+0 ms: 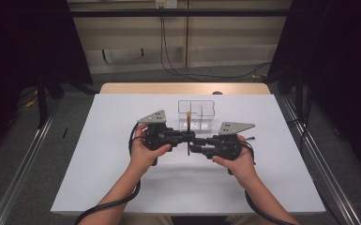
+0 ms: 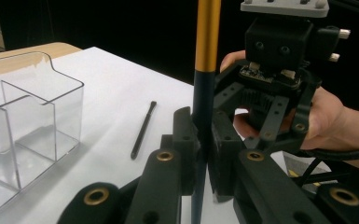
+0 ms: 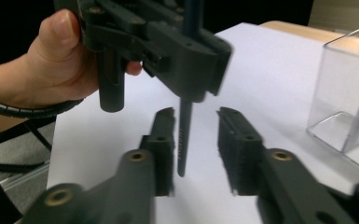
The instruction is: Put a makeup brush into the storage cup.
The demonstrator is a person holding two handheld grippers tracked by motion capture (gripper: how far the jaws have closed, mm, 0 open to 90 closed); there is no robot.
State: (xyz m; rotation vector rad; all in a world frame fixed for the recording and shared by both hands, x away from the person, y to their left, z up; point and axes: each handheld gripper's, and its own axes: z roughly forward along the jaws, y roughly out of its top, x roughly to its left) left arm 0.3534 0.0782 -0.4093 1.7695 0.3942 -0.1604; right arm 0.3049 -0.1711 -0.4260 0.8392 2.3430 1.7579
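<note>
Clear divided container [image 2: 32, 121]: compartments look empty. Left gripper [image 2: 200, 135] clamps an upright pen [image 2: 207, 42]; right gripper [image 3: 196, 135] stands parted, gripping nothing.

Layout at the table [image 1: 98, 178]. The left gripper [image 1: 184, 136] and right gripper [image 1: 194, 146] meet head-on at the table's middle, left hand [image 1: 143, 152] and right hand [image 1: 236, 161] behind them on either side. An upright pen [image 1: 188, 133] stands between the two grippers, clamped in the left one, its lower end between the right one's parted jaws. Just beyond the pen sits a compartmented box [image 1: 201, 110]. In the left gripper view, a second pen [image 2: 143, 129] lies on the table between box and grippers.
</note>
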